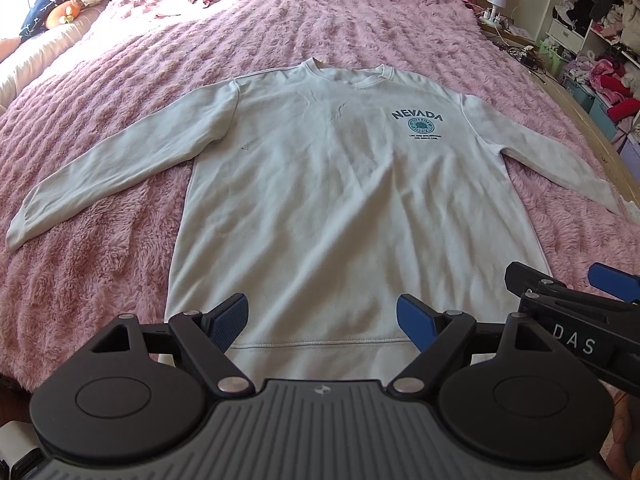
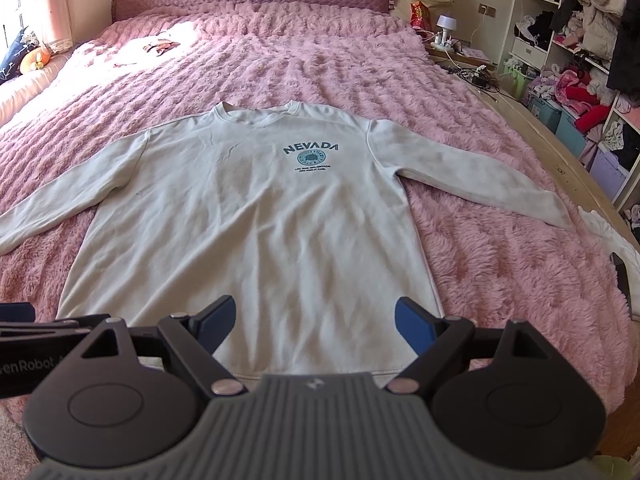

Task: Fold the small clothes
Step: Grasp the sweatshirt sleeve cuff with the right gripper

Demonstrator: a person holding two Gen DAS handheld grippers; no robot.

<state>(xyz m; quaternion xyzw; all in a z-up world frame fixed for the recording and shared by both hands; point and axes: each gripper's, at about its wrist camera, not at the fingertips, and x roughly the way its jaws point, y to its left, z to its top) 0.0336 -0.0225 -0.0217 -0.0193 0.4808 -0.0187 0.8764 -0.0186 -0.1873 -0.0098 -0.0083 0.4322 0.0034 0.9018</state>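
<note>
White sweatshirt [image 1: 340, 200] spread flat on pink bed [image 1: 120, 260] — left gripper [image 1: 322, 322] and right gripper [image 2: 316, 320] apart, empty, above hem.

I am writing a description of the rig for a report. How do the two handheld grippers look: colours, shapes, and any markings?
Both look alike. The left gripper and right gripper each have a ribbed grey body with a small logo, two round black discs, black linkage arms with silver pivots, and blue textured finger pads. White lettering is printed on their sides; only parts are readable. No cables or sleeves are visible.
</note>
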